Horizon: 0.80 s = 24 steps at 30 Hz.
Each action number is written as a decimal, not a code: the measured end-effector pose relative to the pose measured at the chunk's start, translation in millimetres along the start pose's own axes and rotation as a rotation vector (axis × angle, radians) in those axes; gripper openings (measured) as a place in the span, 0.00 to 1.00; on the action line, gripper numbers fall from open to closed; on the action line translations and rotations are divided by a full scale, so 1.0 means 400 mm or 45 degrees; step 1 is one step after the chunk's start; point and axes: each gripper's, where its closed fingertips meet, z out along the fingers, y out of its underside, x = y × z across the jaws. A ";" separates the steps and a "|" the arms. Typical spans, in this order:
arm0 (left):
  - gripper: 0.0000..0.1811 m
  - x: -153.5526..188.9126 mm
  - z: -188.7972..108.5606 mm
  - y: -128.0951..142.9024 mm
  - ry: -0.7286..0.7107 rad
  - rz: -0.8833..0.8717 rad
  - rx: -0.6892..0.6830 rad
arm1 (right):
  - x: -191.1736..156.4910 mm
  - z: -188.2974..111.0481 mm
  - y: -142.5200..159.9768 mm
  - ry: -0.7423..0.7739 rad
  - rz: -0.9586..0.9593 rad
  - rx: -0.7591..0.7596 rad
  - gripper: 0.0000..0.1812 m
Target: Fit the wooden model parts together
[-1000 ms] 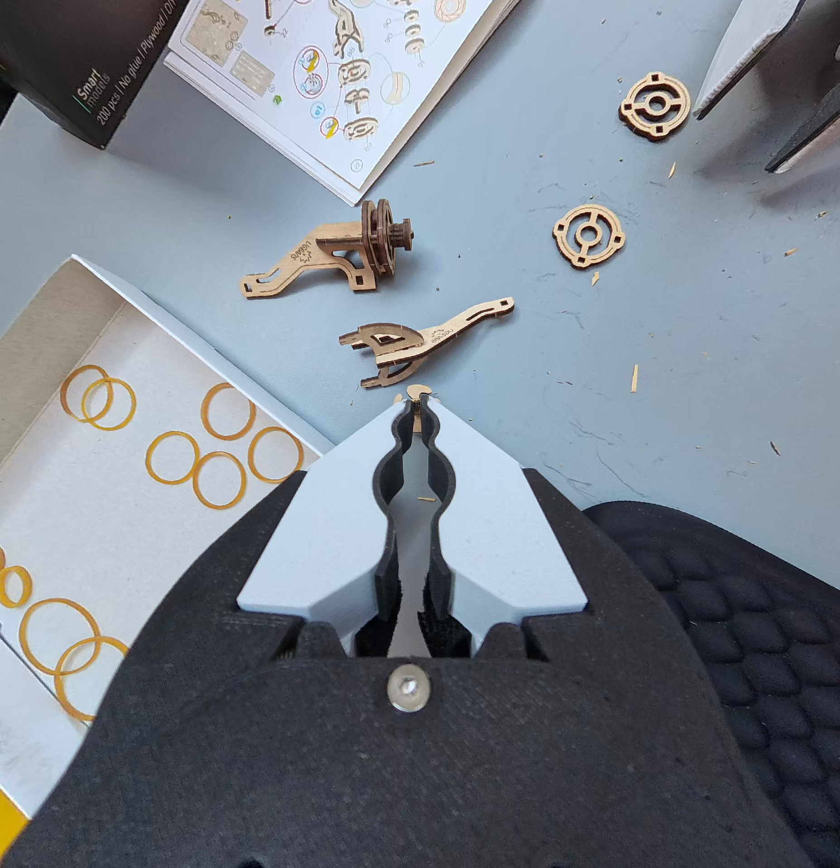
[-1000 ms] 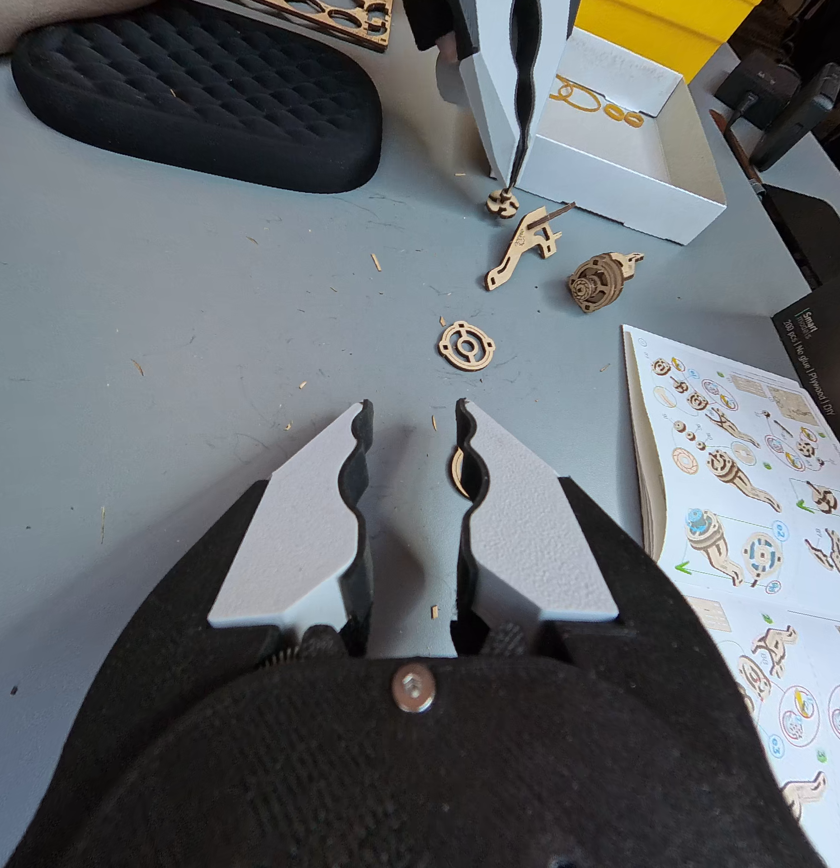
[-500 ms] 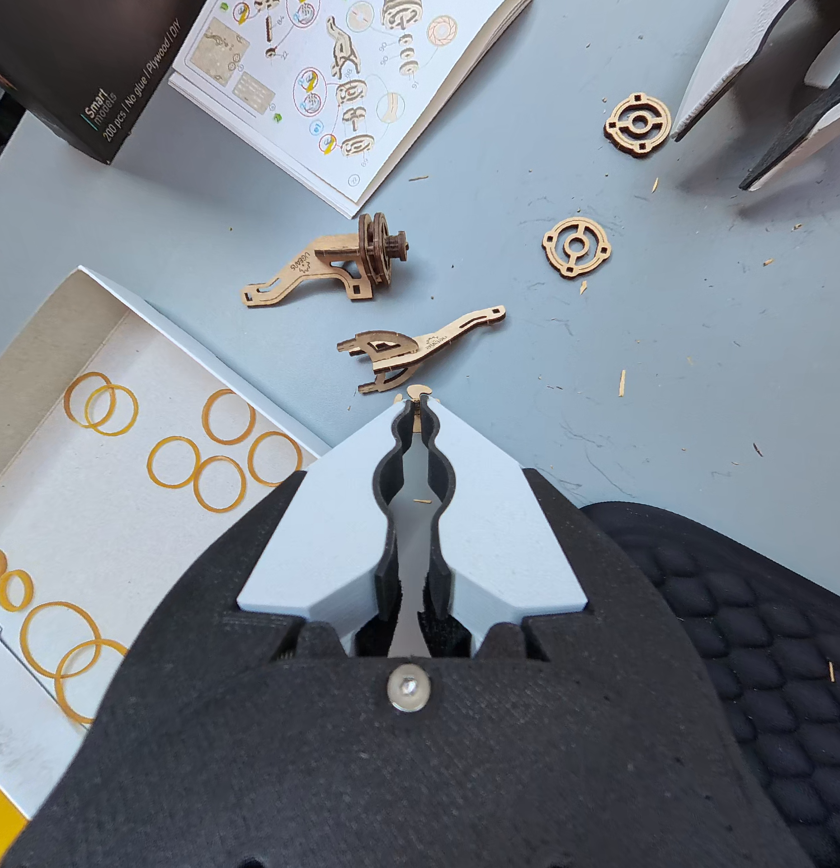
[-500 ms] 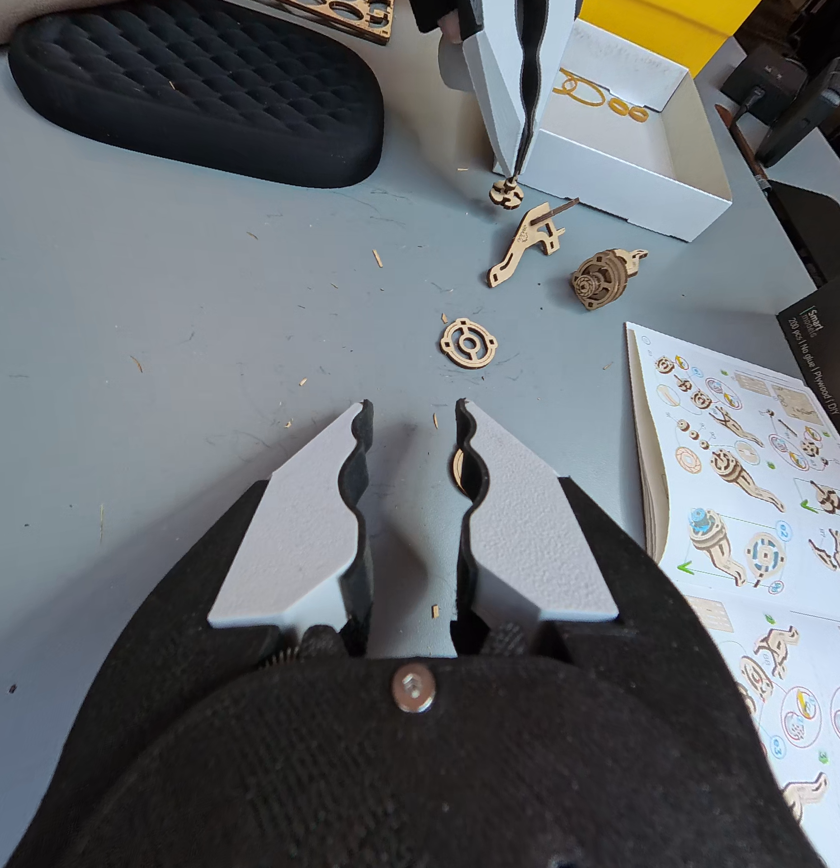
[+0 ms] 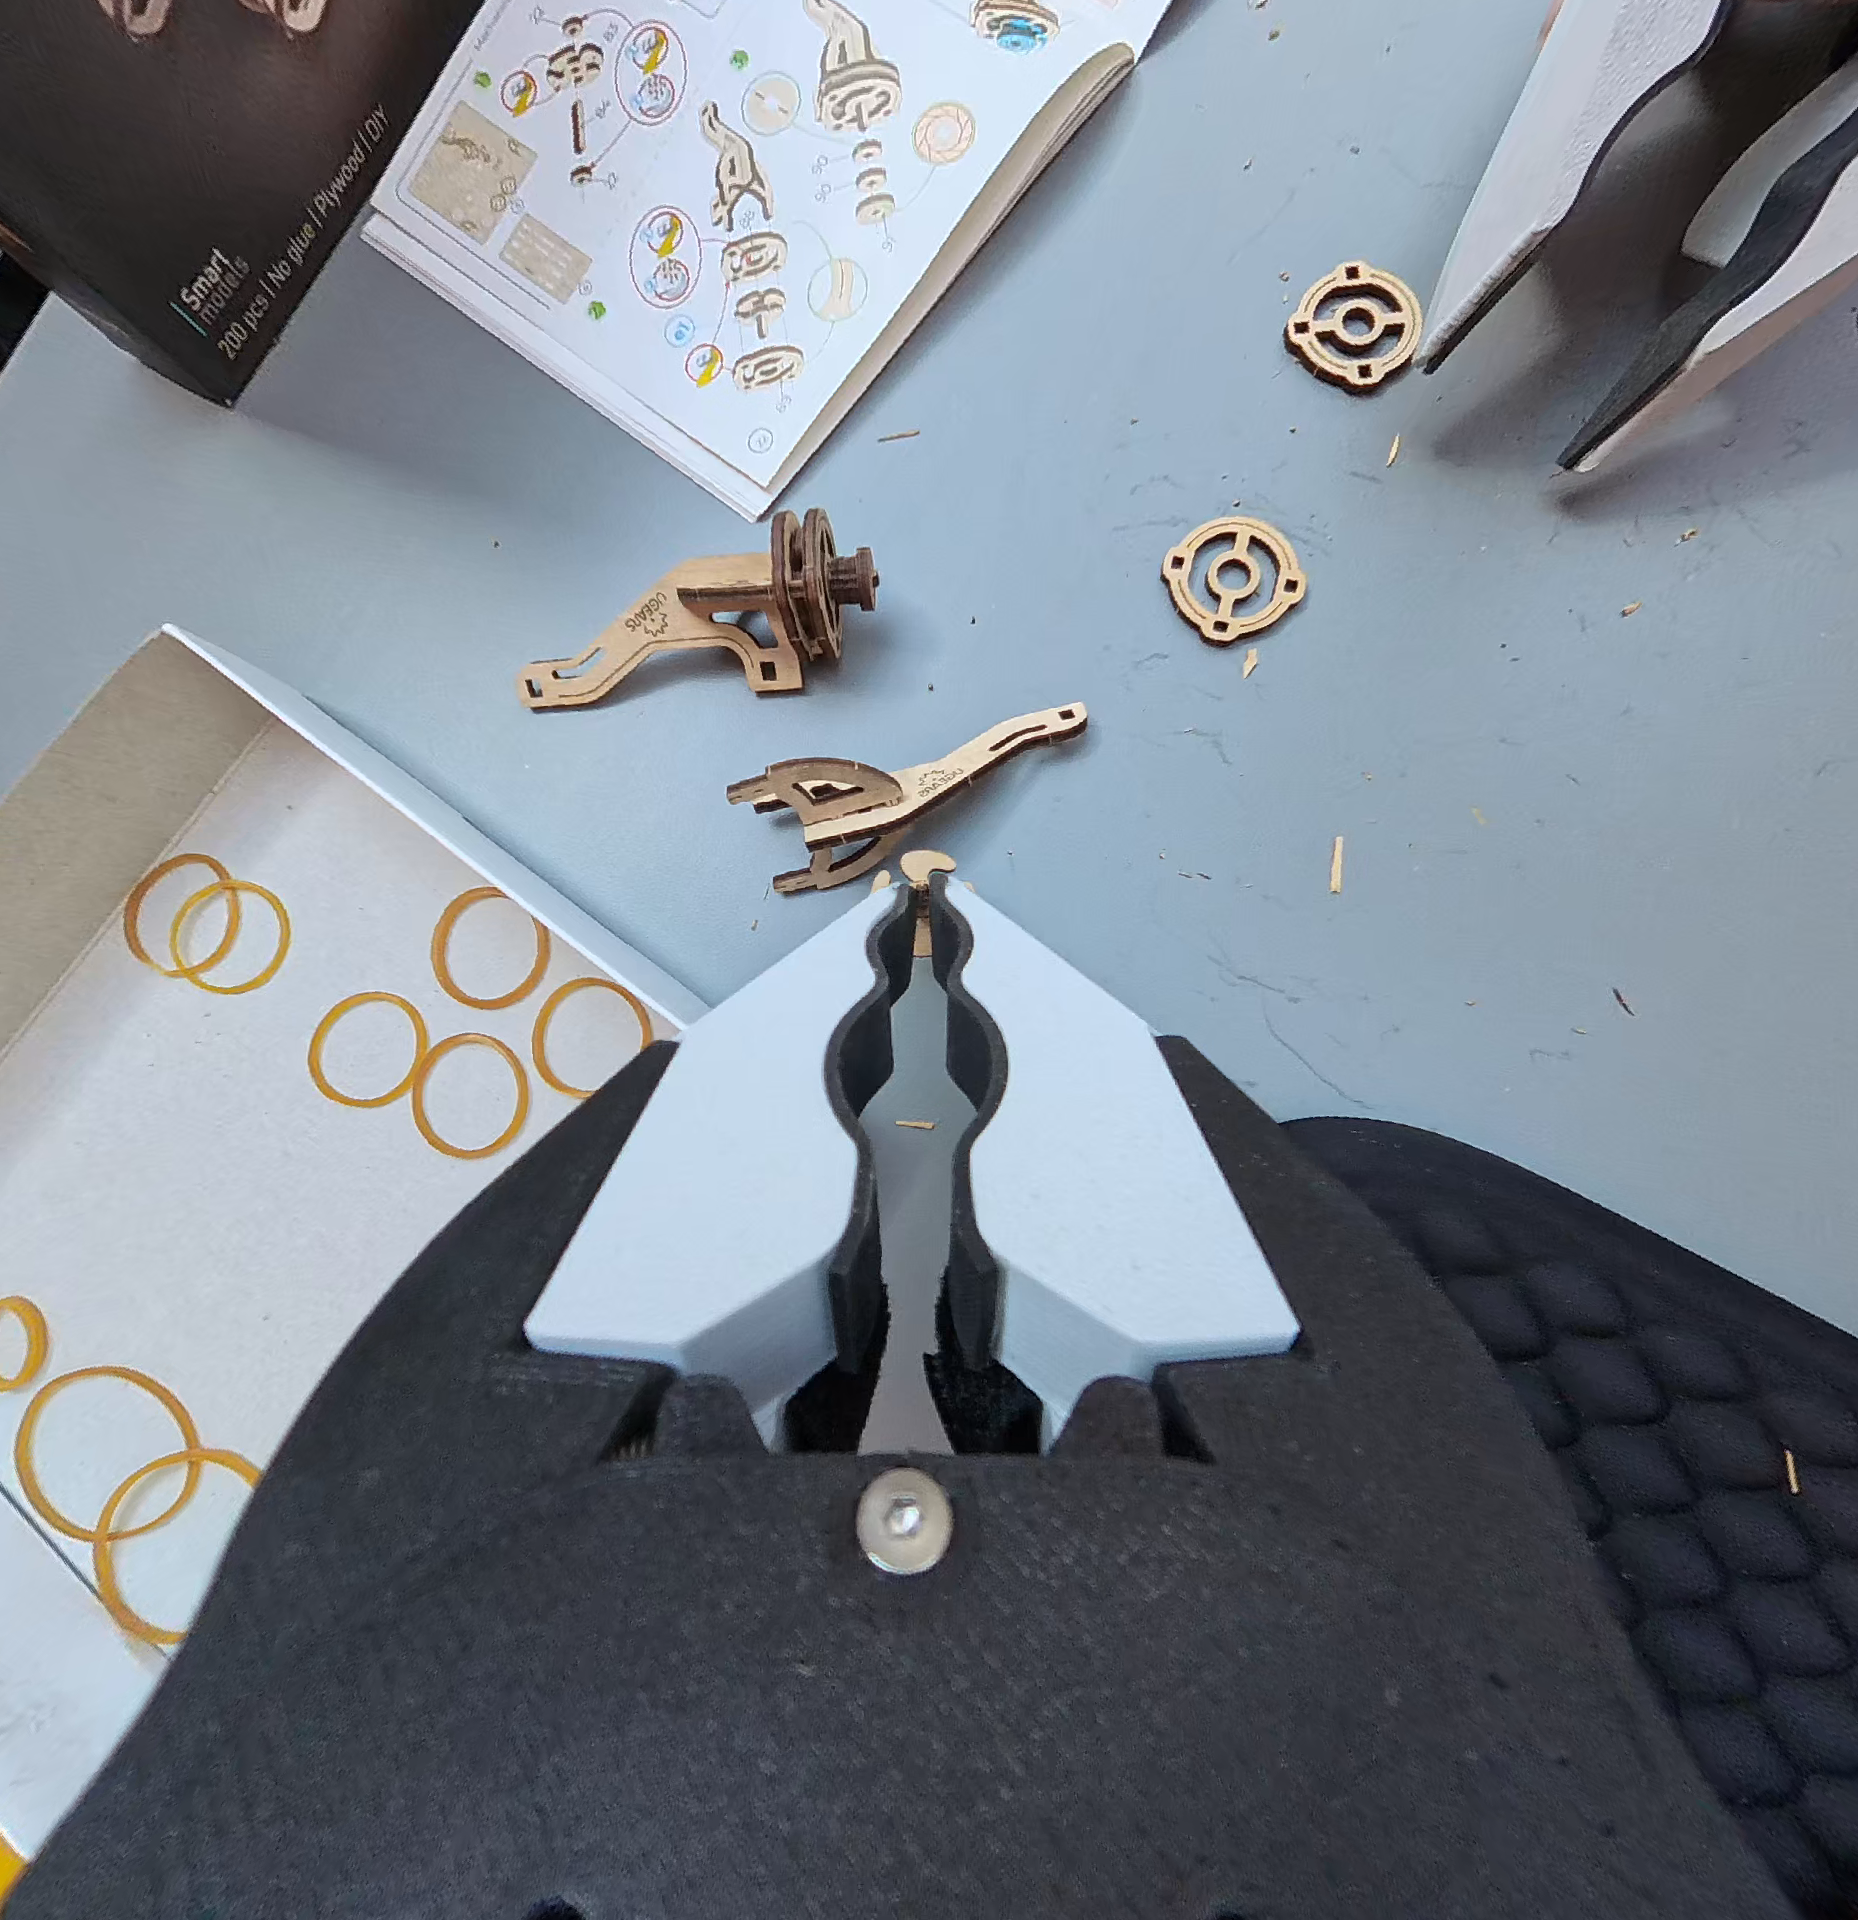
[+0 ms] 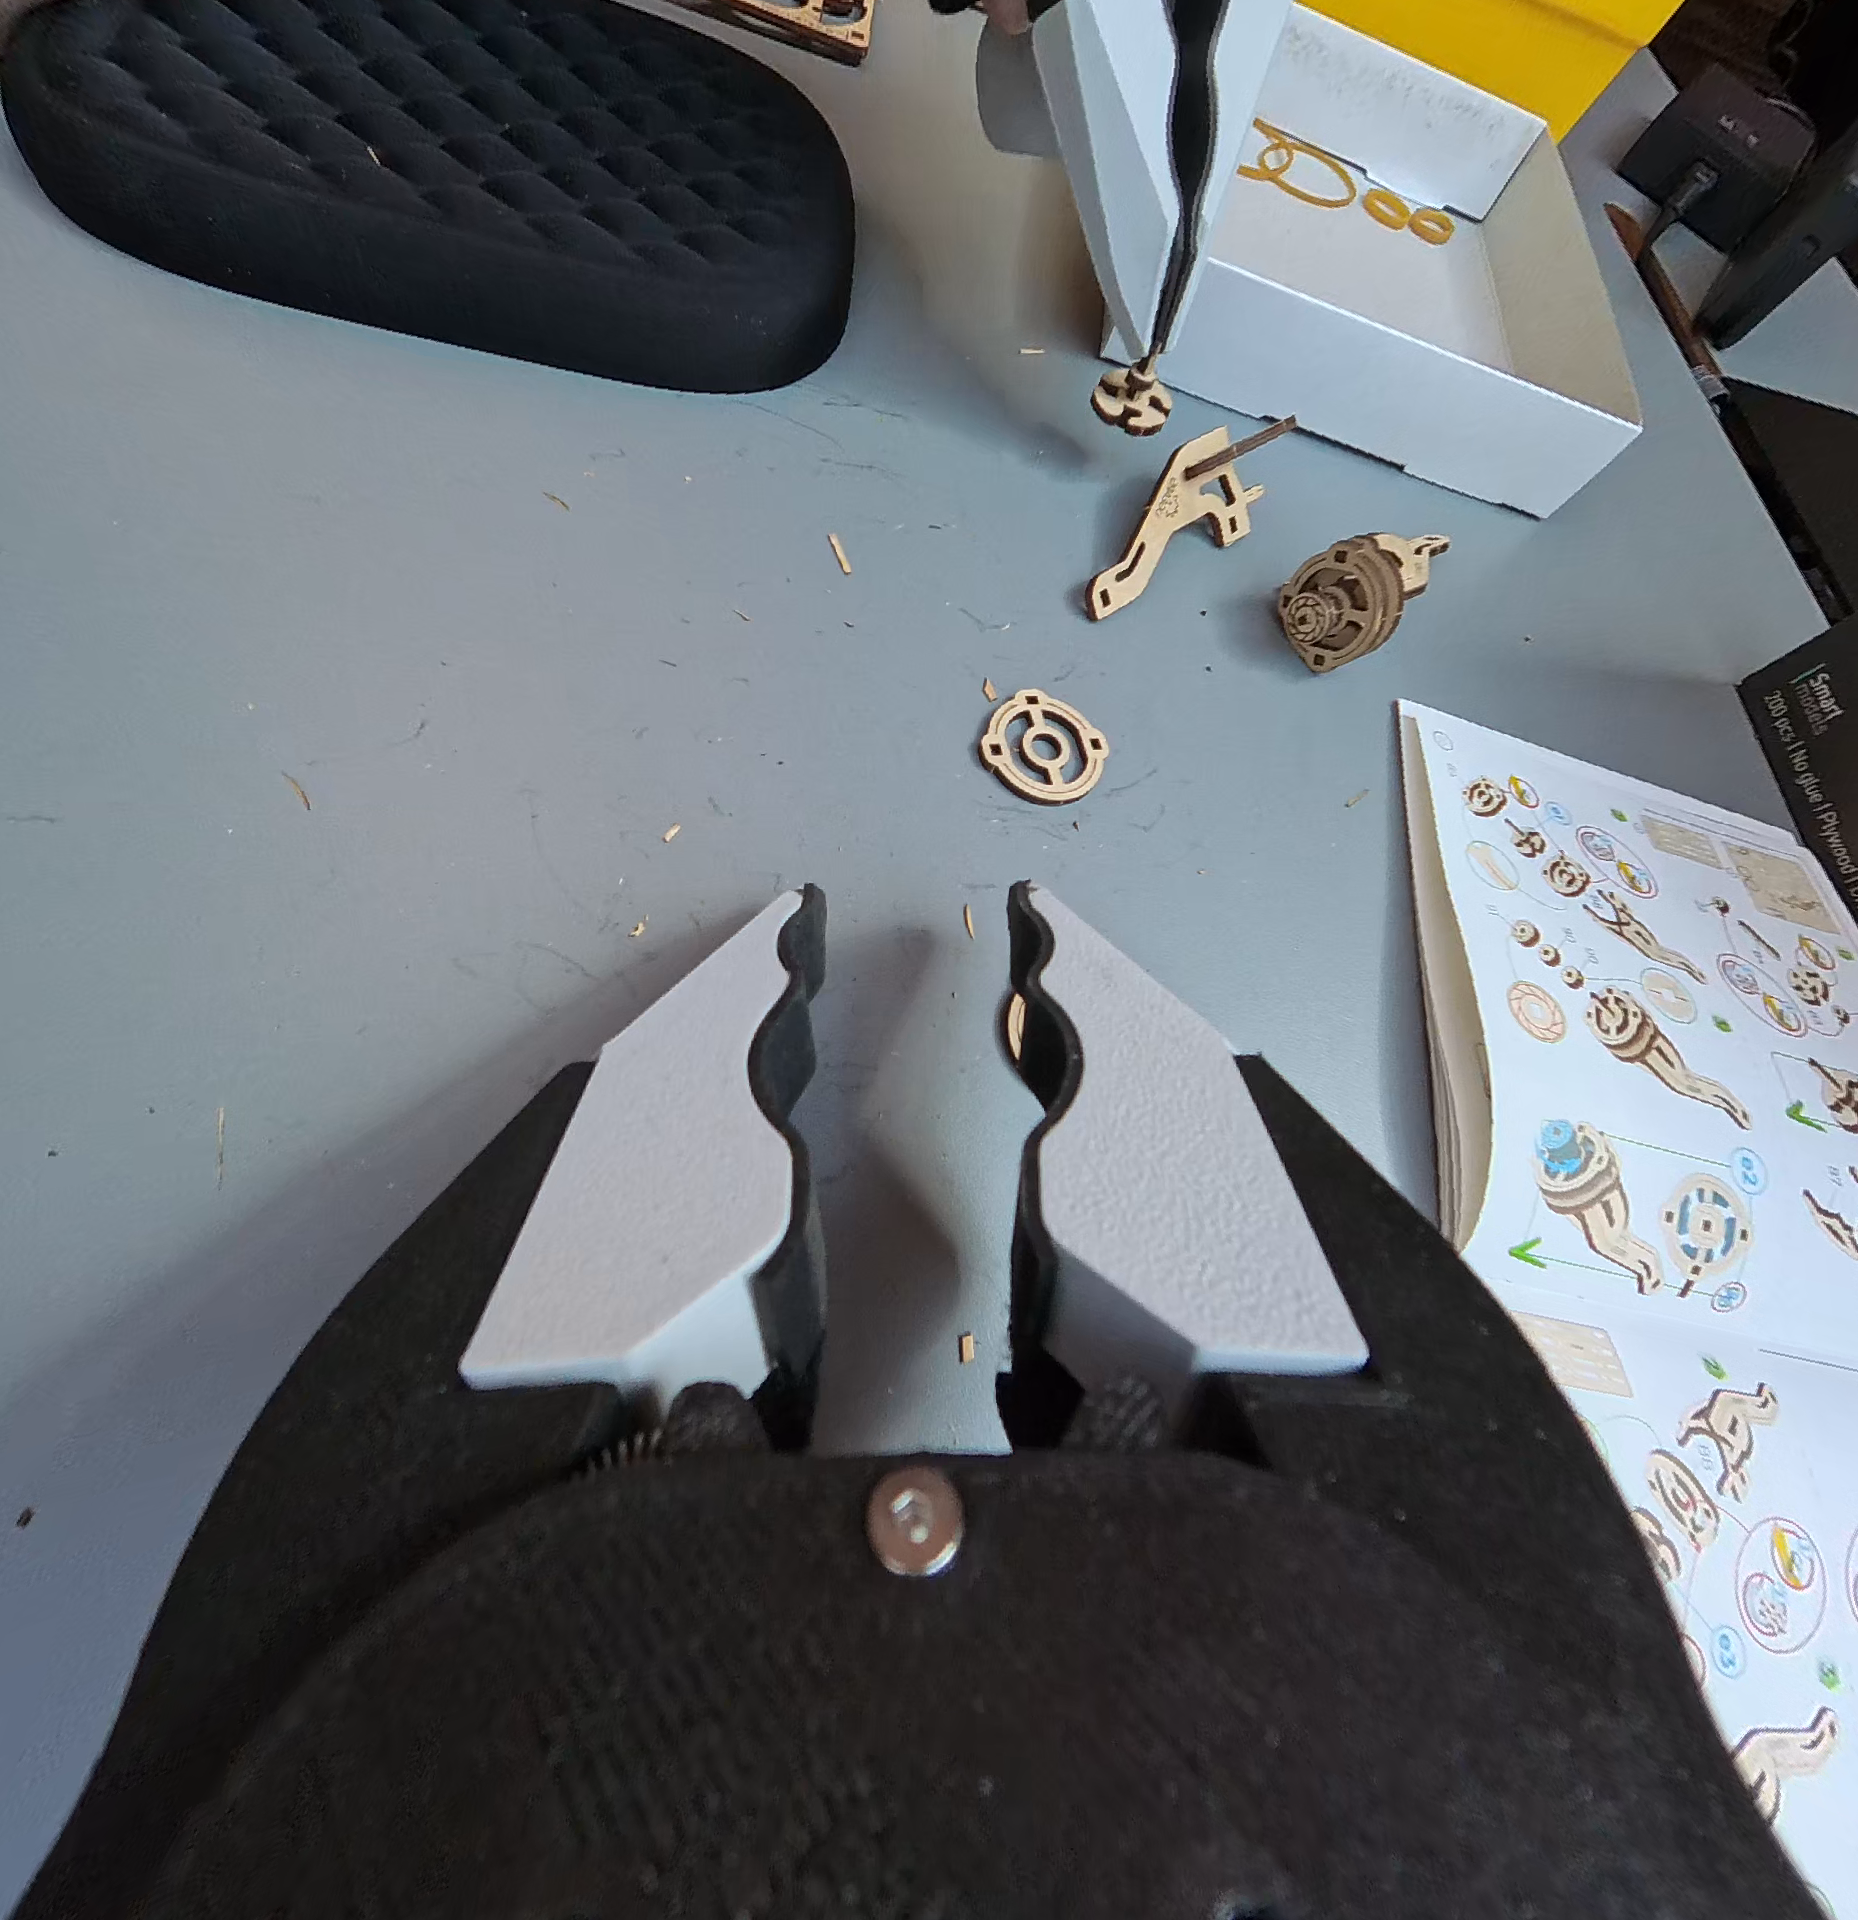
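Note:
My left gripper (image 5: 923, 885) is shut on a small slotted wooden disc (image 5: 925, 864), held edge-on at the fingertips. From the right wrist view the gripper (image 6: 1156, 358) holds the disc (image 6: 1131, 400) just above the table. Beside it lie a flat wooden arm piece (image 5: 904, 795) and an arm with a wheel hub (image 5: 738, 613). Two wooden ring discs (image 5: 1232, 580) (image 5: 1353, 327) lie farther off. My right gripper (image 6: 914, 904) is open and low over the table. One ring disc (image 6: 1013, 1023) peeks out under its right finger and the other (image 6: 1042, 746) lies ahead.
A white box (image 5: 229, 1195) with rubber bands sits at the left. An open instruction booklet (image 5: 779, 208) and a black carton (image 5: 156, 177) lie beyond the parts. A black padded cushion (image 5: 1683, 1455) is at the right. Wood splinters dot the grey table (image 5: 1424, 831). Spacing between my two grippers at the tips: around 15 cm. It is some 25 cm from my left tips to the black carton (image 5: 156, 177).
My left gripper, still shut on the small disc, has moved a little forward toward the booklet and the right gripper. The right gripper has stayed open and almost still.

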 end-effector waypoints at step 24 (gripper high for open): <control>0.00 0.111 0.052 -0.033 0.240 0.112 -0.009 | -0.003 0.003 0.006 -0.005 -0.010 -0.018 0.19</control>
